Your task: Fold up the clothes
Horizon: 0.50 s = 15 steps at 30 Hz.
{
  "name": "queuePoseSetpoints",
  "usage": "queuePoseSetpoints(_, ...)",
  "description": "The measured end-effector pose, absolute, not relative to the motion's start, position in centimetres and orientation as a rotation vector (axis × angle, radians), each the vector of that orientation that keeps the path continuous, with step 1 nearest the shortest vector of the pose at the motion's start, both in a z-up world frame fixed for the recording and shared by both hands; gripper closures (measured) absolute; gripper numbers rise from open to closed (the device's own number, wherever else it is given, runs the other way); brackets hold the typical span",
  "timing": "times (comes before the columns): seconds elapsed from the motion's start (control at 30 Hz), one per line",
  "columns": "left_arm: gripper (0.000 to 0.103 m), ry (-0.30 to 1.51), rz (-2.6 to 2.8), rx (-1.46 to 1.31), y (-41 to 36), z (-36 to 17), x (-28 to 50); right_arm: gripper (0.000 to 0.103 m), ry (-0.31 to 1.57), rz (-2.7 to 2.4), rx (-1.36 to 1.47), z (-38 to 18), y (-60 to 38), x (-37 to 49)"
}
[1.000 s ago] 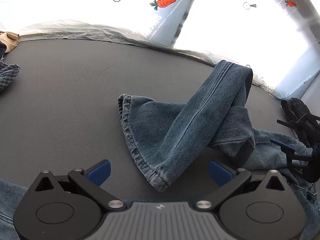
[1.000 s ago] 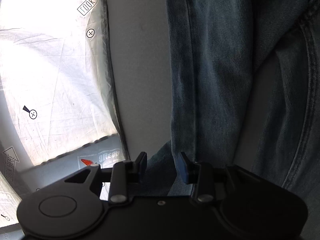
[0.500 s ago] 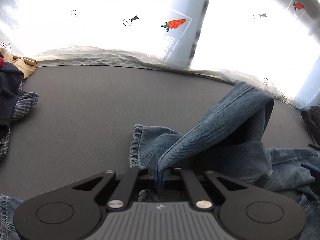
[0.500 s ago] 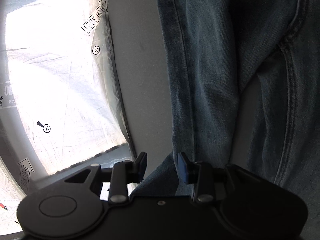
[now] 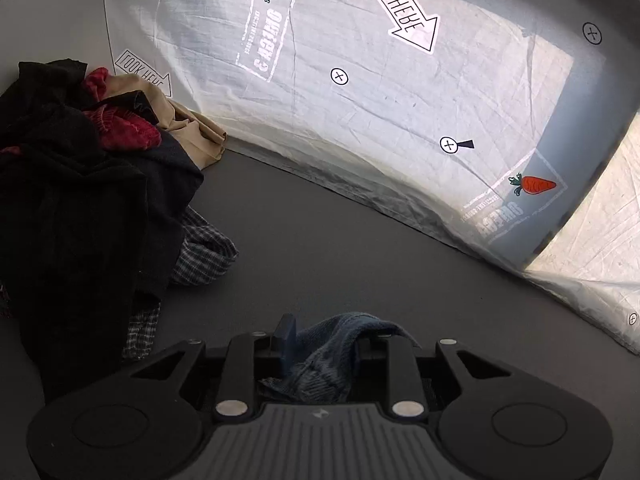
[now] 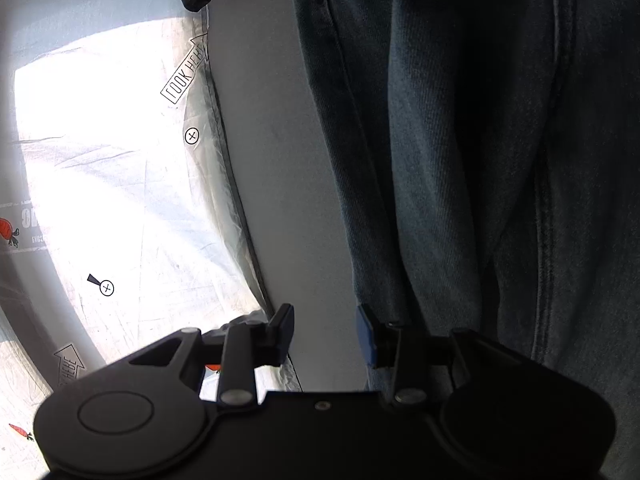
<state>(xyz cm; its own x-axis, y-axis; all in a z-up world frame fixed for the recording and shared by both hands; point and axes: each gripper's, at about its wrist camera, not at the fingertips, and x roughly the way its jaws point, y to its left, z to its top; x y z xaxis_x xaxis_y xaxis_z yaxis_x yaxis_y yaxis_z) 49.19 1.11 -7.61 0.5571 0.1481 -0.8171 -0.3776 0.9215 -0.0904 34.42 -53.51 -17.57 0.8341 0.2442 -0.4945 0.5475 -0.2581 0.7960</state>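
Jeans bunched in left tool, clamped; right tool apparently parted beside denim.

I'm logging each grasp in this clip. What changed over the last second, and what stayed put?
The left gripper, open a second ago, closed on the jeans hem and carried it up and leftward, bringing the pile of clothes into its view. The right gripper let go: no denim sits between its fingers now, and the jeans lie beside it. The pile and dark table look undisturbed.
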Motion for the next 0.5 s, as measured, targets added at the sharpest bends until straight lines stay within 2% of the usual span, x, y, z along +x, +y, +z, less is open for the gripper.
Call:
queuePoseSetpoints(0.13,0.065,1.055,0.344,-0.370,2.7,-12.9,47.4,0.067,0.596,-0.359,1.820,-17.2,-53.3,33.7)
queuePoseSetpoints(0.2,0.053,1.068,0.334,-0.409,3.6,-13.9,45.7,0.067,0.618,-0.381,1.819,-17.6,-53.0,33.6)
queuePoseSetpoints(0.33,0.050,1.091,0.356,-0.395,4.5,-15.2,42.2,0.067,0.696,-0.395,1.821,-18.6,-51.7,34.6)
queuePoseSetpoints(0.5,0.038,1.108,0.402,-0.402,6.2,-16.1,39.7,0.066,0.855,-0.345,1.702,-18.7,-49.2,38.1)
